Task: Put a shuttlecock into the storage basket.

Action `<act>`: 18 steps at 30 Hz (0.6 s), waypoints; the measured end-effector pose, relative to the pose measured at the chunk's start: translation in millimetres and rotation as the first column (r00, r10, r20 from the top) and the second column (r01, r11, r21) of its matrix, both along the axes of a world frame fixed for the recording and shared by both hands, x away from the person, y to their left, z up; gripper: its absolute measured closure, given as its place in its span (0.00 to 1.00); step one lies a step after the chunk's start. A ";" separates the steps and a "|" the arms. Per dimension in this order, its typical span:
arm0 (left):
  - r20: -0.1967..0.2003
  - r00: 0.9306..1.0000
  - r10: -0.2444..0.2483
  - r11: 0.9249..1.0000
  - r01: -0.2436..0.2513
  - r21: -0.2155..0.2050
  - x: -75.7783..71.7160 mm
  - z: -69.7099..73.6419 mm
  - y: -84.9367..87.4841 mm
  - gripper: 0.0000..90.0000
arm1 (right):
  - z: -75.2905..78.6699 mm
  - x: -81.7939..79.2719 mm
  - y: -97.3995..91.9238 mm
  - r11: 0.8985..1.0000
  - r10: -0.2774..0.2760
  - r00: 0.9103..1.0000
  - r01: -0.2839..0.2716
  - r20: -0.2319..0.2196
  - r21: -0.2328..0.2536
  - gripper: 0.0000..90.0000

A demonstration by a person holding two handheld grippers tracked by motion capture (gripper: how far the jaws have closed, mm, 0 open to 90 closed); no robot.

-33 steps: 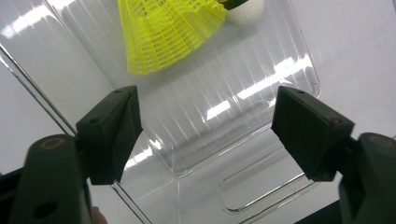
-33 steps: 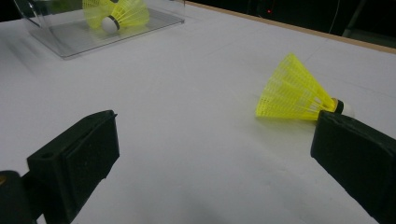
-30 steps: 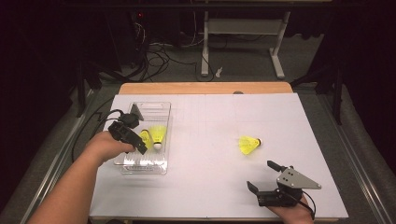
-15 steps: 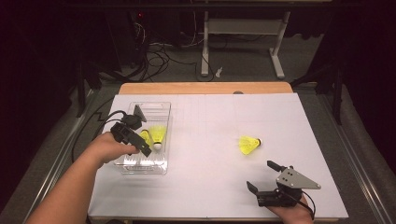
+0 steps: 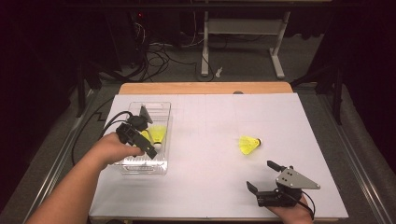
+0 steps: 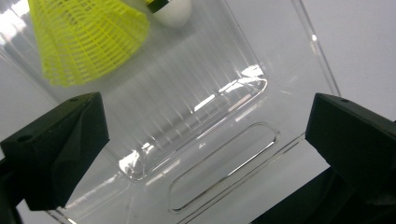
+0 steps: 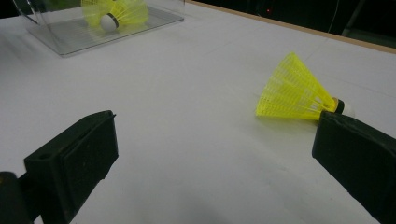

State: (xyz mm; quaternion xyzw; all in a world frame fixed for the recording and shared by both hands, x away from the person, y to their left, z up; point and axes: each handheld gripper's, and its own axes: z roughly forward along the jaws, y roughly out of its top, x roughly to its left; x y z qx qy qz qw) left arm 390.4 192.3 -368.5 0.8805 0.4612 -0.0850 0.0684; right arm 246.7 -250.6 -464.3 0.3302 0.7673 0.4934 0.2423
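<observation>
High view, shuttlecock (image 5: 249, 144) mid-table, edges distant

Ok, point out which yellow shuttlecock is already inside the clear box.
The shuttlecock in the box, lying in the clear plastic box at the table's left, just beyond the open left gripper. The other shuttlecock lies on the bare white table.

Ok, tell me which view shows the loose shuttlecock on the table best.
The right gripper view: the loose shuttlecock lies large and sharp on its side, mesh skirt and white cork both clear, though a jaw covers the cork's tip. The high view shows it small, on the white table.
</observation>
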 end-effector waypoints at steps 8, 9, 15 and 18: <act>0.005 0.999 -0.050 0.999 0.049 0.008 -3.9 10.5 -22.0 0.01 | 1.2 -1.0 -0.4 1.000 -0.005 1.000 0.005 0.009 0.000 0.01; 0.005 0.999 -0.053 0.999 0.053 0.009 -4.5 11.3 -24.4 0.01 | 1.2 -1.2 -0.6 1.000 -0.006 1.000 0.006 0.007 0.002 0.01; 0.007 0.996 -0.094 0.995 0.094 0.019 -7.9 16.6 -44.4 0.01 | 2.1 -1.5 -2.0 1.000 -0.006 1.000 0.006 0.010 0.000 0.01; 0.010 0.994 -0.110 0.994 0.110 0.018 -8.4 19.8 -54.5 0.01 | 2.4 -1.5 -2.5 1.000 -0.009 1.000 0.009 0.013 0.002 0.01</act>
